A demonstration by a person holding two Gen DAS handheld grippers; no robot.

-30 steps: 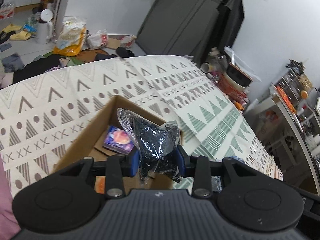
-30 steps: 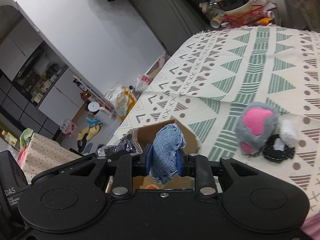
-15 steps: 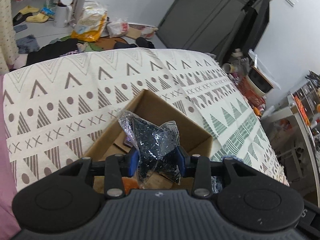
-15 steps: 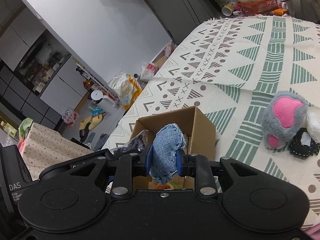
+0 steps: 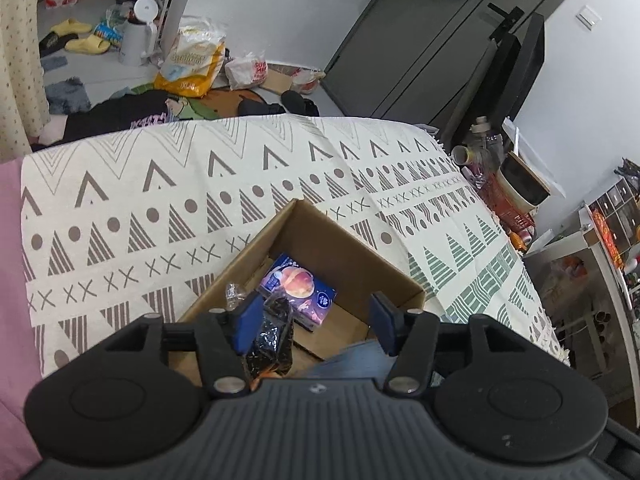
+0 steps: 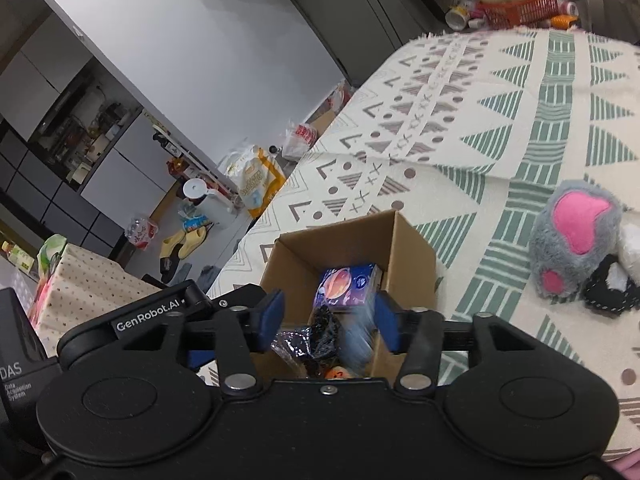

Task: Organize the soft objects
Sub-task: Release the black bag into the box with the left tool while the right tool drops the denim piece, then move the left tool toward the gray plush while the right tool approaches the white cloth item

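Note:
An open cardboard box (image 5: pixel 352 256) (image 6: pixel 412 248) stands on the patterned bedspread. Inside it lie a purple packet (image 5: pixel 298 286) (image 6: pixel 347 290) and something orange. My left gripper (image 5: pixel 314 318) hangs open over the box; the black item in clear plastic (image 5: pixel 270 340) (image 6: pixel 316 338) drops from beside its left finger. My right gripper (image 6: pixel 328 322) is open too, and the blue denim cloth (image 6: pixel 356 342) (image 5: pixel 352 362) is a blur falling by its right finger into the box.
A grey plush paw with pink pads (image 6: pixel 574 238) and a black-and-white soft item (image 6: pixel 612 290) lie on the bedspread (image 5: pixel 160 208) right of the box. Clutter covers the floor (image 5: pixel 120 72) beyond the bed. A red basket (image 6: pixel 516 8) sits past the far corner.
Both grippers have opened above the box. The black wrapped item and the denim cloth have left their fingers and are dropping into the box.

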